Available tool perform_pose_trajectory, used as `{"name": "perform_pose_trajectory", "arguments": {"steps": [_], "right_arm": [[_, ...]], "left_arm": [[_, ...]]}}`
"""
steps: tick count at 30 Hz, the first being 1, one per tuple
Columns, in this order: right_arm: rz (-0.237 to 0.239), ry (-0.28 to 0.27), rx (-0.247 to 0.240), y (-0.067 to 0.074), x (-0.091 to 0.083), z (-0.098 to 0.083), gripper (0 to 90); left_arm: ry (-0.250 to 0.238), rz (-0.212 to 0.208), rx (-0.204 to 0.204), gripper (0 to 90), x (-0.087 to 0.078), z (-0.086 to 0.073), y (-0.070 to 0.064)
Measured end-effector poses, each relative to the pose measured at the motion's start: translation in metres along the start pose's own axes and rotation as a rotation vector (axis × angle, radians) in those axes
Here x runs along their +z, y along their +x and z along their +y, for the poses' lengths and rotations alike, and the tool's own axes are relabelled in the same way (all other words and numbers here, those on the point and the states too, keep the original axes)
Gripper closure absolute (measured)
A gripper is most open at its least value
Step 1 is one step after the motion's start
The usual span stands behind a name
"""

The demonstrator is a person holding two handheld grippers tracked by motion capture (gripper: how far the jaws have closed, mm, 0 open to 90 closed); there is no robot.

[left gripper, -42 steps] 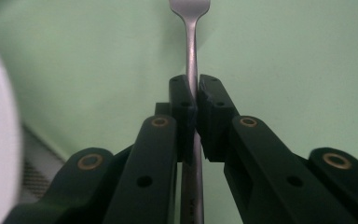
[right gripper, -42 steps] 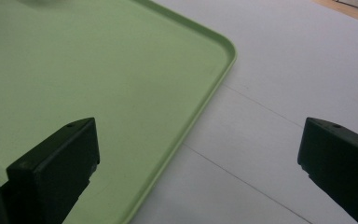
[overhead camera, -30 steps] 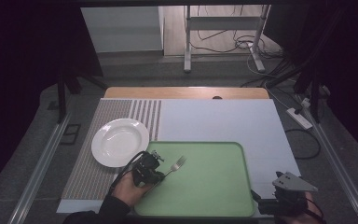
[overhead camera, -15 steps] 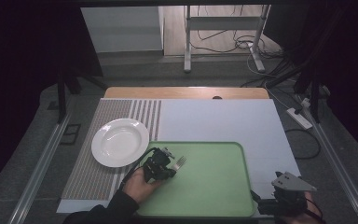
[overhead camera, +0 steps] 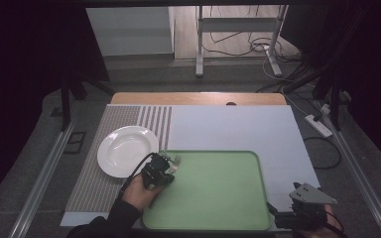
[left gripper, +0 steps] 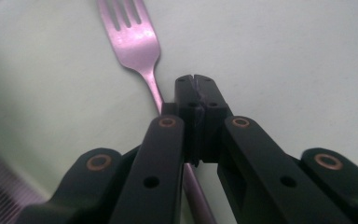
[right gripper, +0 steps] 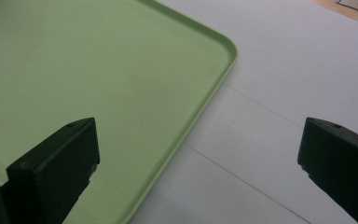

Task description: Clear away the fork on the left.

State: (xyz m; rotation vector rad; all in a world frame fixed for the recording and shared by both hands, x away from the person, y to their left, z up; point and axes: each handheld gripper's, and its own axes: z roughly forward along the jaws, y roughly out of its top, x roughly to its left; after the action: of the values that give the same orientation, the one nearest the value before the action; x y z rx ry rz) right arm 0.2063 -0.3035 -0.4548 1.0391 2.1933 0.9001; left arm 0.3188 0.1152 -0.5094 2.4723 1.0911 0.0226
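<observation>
A silver fork point(overhead camera: 176, 161) lies tines away at the near left corner of a green tray point(overhead camera: 213, 193). My left gripper point(overhead camera: 167, 166), held in a hand, is shut on the fork's handle just behind the neck. In the left gripper view the jaws meet at the tip point(left gripper: 196, 86), the fork point(left gripper: 135, 37) runs out to the upper left, and its handle shows again below between the jaw arms. My right gripper point(overhead camera: 278, 214) rests by the tray's near right corner. Its jaws stand wide open point(right gripper: 200, 168) over the tray point(right gripper: 98, 70) rim, with nothing between them.
A white plate point(overhead camera: 126, 157) sits on a striped placemat point(overhead camera: 94, 183) just left of the tray. A pale cover point(overhead camera: 238, 129) spreads over the table behind and right of the tray. Beyond the wooden far edge point(overhead camera: 198, 98) are a metal stand and floor cables.
My left gripper slid right onto the fork's handle, then moved back left and away from me with the fork. The right gripper kept still.
</observation>
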Motion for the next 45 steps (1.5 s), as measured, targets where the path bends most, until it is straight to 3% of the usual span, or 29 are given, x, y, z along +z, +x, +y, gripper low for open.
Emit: {"name": "perform_pose_trajectory", "arguments": {"steps": [15, 21, 29, 32, 37, 41, 45], "right_arm": [[0.001, -0.001, 0.0, 0.0, 0.0, 0.0, 0.0], [0.001, -0.001, -0.001, 0.0, 0.0, 0.0, 0.0], [0.002, -0.001, -0.001, 0.0, 0.0, 0.0, 0.0], [0.002, -0.001, 0.0, 0.0, 0.0, 0.0, 0.0], [0.002, -0.001, -0.001, 0.0, 0.0, 0.0, 0.0], [0.002, -0.001, -0.001, 0.0, 0.0, 0.0, 0.0], [0.002, -0.001, -0.001, 0.0, 0.0, 0.0, 0.0]], "left_arm": [[-0.011, 0.002, -0.076, 87.4, -0.008, -0.013, 0.024], [-0.03, -0.014, -0.089, 82.1, -0.01, -0.015, 0.028], [-0.131, -0.035, 0.004, 58.4, -0.019, -0.013, 0.018], [-0.155, -0.027, 0.028, 44.3, -0.021, -0.013, 0.016], [-0.224, -0.078, -0.01, 24.6, -0.026, -0.014, 0.021], [-0.238, -0.082, -0.024, 14.6, -0.028, -0.017, 0.025], [-0.272, -0.09, -0.007, 2.1, -0.028, -0.02, 0.029]]}}
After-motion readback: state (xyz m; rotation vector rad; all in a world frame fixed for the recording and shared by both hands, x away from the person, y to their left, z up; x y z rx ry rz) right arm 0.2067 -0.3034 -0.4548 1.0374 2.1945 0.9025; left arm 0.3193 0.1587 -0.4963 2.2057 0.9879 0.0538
